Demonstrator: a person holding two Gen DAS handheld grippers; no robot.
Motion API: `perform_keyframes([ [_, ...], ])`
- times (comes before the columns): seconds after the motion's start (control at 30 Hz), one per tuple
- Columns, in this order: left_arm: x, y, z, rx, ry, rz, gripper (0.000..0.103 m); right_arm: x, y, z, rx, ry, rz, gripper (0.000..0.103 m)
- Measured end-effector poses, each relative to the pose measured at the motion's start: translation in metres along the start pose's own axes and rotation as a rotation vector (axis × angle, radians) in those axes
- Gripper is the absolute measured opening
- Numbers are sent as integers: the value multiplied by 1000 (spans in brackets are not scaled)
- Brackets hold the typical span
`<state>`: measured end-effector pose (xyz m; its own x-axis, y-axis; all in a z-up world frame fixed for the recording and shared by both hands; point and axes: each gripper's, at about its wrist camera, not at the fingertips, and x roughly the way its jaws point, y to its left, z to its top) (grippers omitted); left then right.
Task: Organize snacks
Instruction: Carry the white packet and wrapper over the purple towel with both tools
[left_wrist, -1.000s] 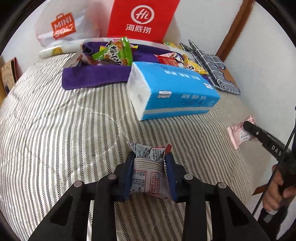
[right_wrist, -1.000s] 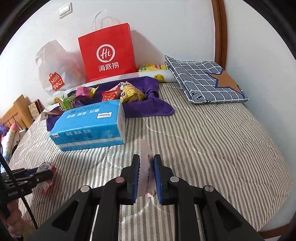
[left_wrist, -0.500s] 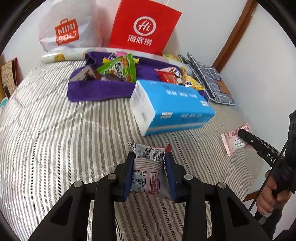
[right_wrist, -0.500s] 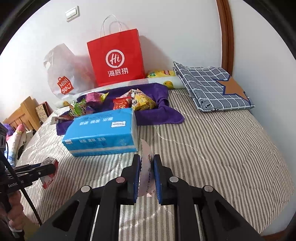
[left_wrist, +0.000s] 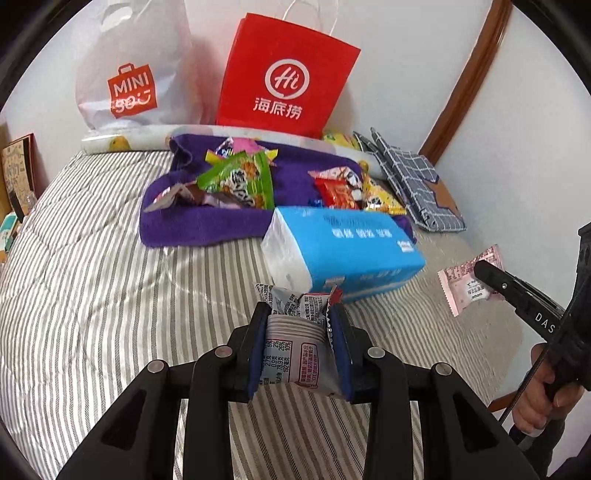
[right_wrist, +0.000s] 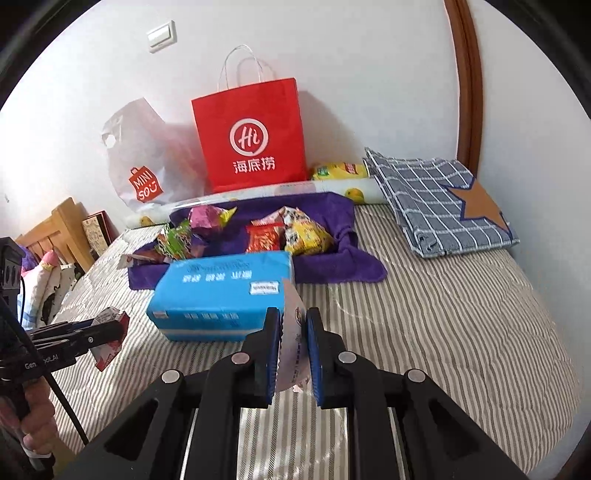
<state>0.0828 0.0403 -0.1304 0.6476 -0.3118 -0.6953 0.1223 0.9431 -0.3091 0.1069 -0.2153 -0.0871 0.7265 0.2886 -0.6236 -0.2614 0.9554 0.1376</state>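
My left gripper (left_wrist: 298, 314) is shut on a silver and red snack packet (left_wrist: 300, 345), held above the striped bed; it also shows in the right wrist view (right_wrist: 109, 338). My right gripper (right_wrist: 291, 317) is shut on a thin pink snack packet (right_wrist: 293, 343), seen edge-on; it shows flat in the left wrist view (left_wrist: 469, 282). Several loose snack bags (left_wrist: 240, 177) (right_wrist: 280, 232) lie on a purple towel (left_wrist: 199, 225) at the back of the bed.
A blue tissue pack (left_wrist: 343, 251) (right_wrist: 221, 295) lies in front of the towel. A red paper bag (left_wrist: 284, 74) and a white Miniso bag (left_wrist: 129, 70) lean on the wall. A checked cushion (right_wrist: 439, 199) sits at the right. The striped bedcover (left_wrist: 92, 295) spreads at the left.
Both grippers have risen and tilted up with their packets held; the bags and wall fill more of each view.
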Motion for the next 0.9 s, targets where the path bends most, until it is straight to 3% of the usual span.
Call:
perform_keyframes([
  [0.67,-3,7,65,-2,-86,9,33,22,16,64,-39,-87,10,14],
  [0.9,1,2,96,28,-126,51,33,43,18,89,-52,-100,-4,14],
])
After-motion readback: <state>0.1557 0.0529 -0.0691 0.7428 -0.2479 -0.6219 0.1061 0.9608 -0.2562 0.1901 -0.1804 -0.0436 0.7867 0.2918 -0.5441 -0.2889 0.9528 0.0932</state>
